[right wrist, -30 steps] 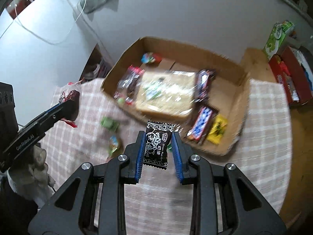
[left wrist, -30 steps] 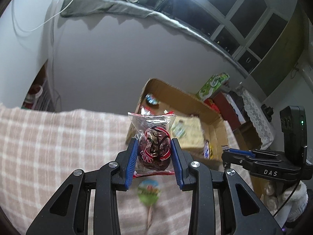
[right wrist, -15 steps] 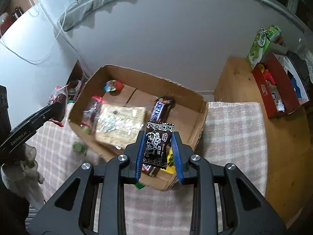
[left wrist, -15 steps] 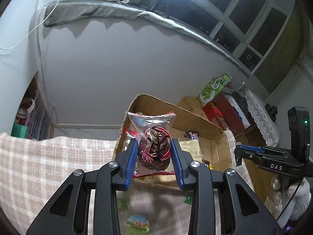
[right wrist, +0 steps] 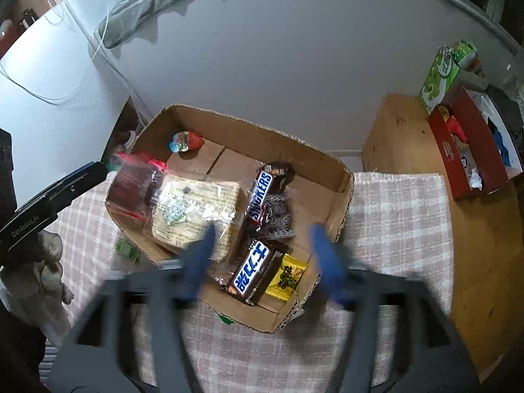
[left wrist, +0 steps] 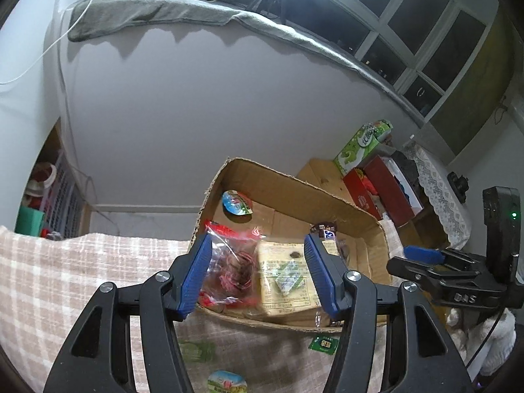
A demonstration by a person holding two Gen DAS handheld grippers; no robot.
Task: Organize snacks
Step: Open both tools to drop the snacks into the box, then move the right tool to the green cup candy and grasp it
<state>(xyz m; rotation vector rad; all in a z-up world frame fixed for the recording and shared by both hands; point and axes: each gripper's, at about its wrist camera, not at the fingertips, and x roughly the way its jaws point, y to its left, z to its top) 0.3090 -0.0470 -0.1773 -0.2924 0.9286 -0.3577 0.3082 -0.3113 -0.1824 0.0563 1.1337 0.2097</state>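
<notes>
Both tools are spread wide with nothing between them: left tool (left wrist: 257, 275), right tool (right wrist: 262, 258). Leftover green candy (left wrist: 324, 344) sits on the bench below the box (left wrist: 294, 183), nearer my left.

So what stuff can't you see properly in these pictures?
- Right gripper: smeared by motion in the right wrist view.
- Clear red candy bag: blurred in both views, so its print is unreadable.
- Cracker pack: label too small to read.
- Green packet on the cloth: partly hidden behind the left gripper.
- Round snack: cut off by the bottom edge, left wrist view.
</notes>
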